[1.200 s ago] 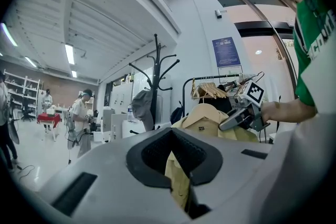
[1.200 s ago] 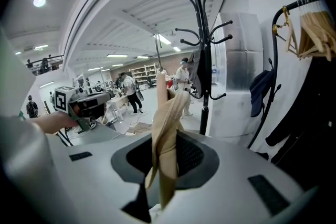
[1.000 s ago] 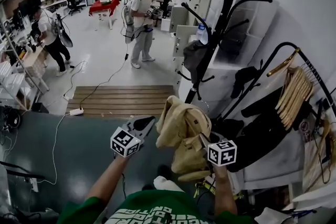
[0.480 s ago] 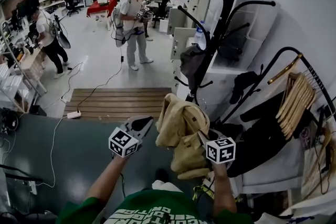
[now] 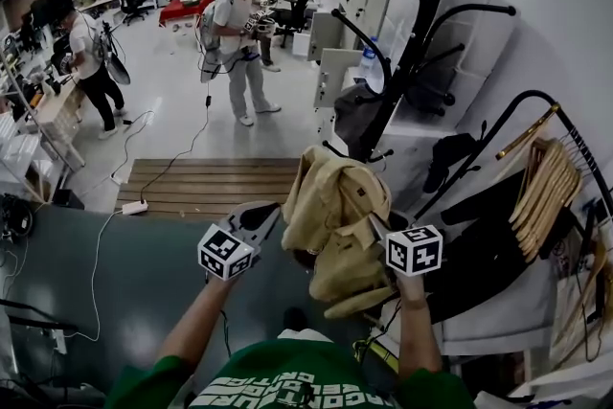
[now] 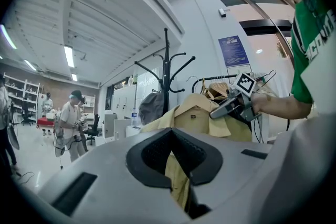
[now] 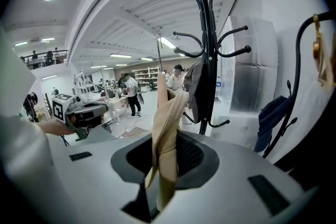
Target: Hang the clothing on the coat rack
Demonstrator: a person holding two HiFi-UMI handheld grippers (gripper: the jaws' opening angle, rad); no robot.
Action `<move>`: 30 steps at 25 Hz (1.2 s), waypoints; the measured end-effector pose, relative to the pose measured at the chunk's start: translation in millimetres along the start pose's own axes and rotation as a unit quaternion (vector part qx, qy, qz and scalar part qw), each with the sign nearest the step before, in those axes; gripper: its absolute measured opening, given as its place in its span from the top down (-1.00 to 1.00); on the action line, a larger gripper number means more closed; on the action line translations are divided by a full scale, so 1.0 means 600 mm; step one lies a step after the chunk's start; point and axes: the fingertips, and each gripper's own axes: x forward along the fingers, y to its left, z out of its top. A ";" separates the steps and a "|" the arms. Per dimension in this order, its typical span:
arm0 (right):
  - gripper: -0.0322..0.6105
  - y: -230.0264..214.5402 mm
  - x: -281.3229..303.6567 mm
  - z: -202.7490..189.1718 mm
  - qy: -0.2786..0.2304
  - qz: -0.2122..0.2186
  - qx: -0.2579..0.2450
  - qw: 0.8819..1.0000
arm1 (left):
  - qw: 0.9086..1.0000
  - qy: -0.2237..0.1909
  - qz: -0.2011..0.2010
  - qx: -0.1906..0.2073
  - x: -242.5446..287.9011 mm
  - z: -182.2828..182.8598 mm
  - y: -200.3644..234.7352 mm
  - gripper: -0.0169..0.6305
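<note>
A tan jacket hangs bunched between my two grippers, just in front of the black coat rack. My left gripper is shut on the jacket's left side; yellow cloth runs down between its jaws. My right gripper is shut on the right side, where a twisted fold of tan cloth rises out of its jaws. The rack's pole stands close behind that fold. A grey bag hangs on a lower hook of the rack.
A black garment rail with wooden hangers and dark clothes stands at the right. A wooden platform and a floor cable lie ahead on the left. Several people work further back. White cabinets stand behind the rack.
Both grippers have lifted the jacket a little higher, the right one more, toward the coat rack. A person in the background has walked to the left.
</note>
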 end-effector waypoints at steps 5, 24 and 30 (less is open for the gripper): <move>0.64 -0.015 0.022 0.059 -0.009 0.003 -0.008 1.000 | 1.000 -0.002 0.009 0.003 -0.006 0.008 0.024 0.94; 0.64 -0.062 0.089 0.158 -0.015 -0.002 -0.014 1.000 | 1.000 -0.002 0.026 -0.005 -0.003 0.003 0.080 0.94; 0.64 -0.074 0.113 0.159 -0.005 -0.003 -0.007 1.000 | 1.000 -0.001 0.026 -0.007 0.007 0.002 0.092 0.94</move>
